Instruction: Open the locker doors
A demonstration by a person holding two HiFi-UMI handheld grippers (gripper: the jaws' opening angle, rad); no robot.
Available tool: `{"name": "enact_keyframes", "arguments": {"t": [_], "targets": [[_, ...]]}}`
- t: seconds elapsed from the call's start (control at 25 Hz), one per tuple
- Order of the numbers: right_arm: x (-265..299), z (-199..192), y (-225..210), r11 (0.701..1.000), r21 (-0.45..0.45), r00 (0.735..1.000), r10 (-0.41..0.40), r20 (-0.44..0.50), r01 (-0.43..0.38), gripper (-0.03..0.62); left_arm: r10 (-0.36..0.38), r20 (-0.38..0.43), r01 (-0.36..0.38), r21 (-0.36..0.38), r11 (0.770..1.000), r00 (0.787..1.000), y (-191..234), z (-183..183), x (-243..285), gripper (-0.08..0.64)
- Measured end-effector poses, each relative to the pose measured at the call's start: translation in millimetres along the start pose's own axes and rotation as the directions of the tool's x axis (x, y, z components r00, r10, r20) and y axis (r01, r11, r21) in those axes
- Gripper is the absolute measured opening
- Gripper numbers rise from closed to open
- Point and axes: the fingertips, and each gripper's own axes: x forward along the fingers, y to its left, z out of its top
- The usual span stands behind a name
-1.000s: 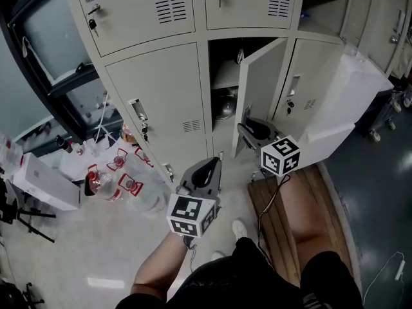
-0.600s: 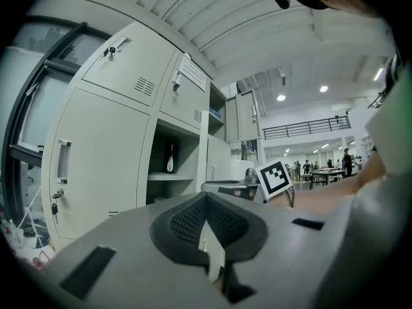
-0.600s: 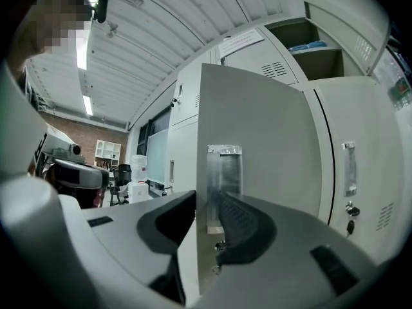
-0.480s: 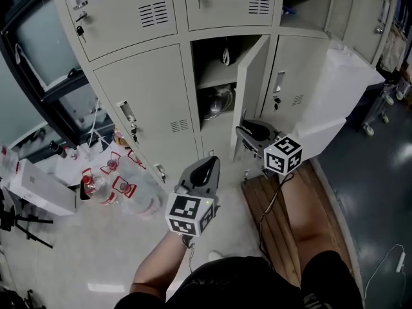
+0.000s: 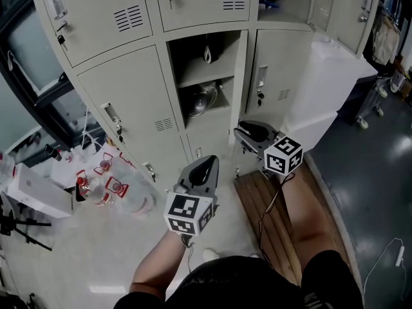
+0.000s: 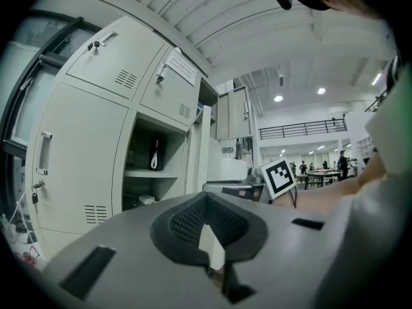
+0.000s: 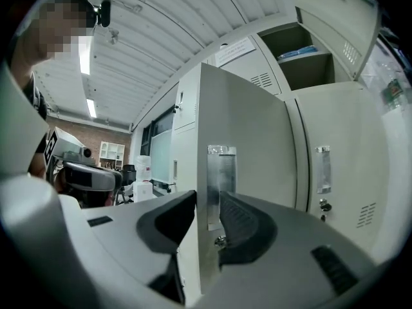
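- Clamped on the free edge of the locker door (image 7: 251, 127) with the right hand-held gripper (image 7: 207, 205), one pad against the metal handle plate (image 7: 221, 166).
- Standing wide open, edge-on just ahead of that hand-held gripper, with the open compartment (image 5: 203, 76) beyond and to its left.
- Closed together on nothing at the left hand-held gripper (image 6: 207, 198), pointed level, apart from the lockers.

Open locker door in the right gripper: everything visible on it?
The open locker door is a flat beige panel, painted metal by its look, upright, swung out from the middle compartment. A shiny handle plate sits near its free edge, a small knob below it. The right gripper clamps that edge, one pad on each face. Nothing else is seen touching it.
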Motion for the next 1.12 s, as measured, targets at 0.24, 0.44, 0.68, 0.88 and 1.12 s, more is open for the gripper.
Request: {"name": "enact_keyframes", "arguments": {"t": [0.24, 0.44, 0.68, 0.88, 1.12], "targets": [[-12, 11, -2, 0.983, 0.037, 0.980, -0.184, 0.073, 0.182, 0.215, 0.007, -0.001, -0.007, -0.007, 1.000, 1.000, -20, -3, 3, -0.002], [-9, 11, -9, 0.939, -0.069, 0.941, -0.338, 0.017, 0.338, 0.149, 0.020, 0.003, -0.020, -0.012, 1.000, 1.000, -35, -2, 4, -0.002], [-35, 8, -24, 0.936, -0.040, 0.936, -0.351, -0.015, 0.350, 0.140, 0.041, 0.001, -0.041, -0.009, 0.999, 0.999, -51, -1, 3, -0.002], [-62, 5, -42, 0.923, -0.038, 0.923, -0.384, -0.019, 0.383, 0.121, 0.052, -0.004, -0.052, -0.014, 0.999, 0.999, -71, -4, 7, -0.002], [-87, 1, -65, 0.908, -0.012, 0.908, -0.418, -0.027, 0.418, 0.100, 0.074, -0.005, -0.074, -0.002, 0.997, 0.997, -92, -3, 9, -0.002]]}}
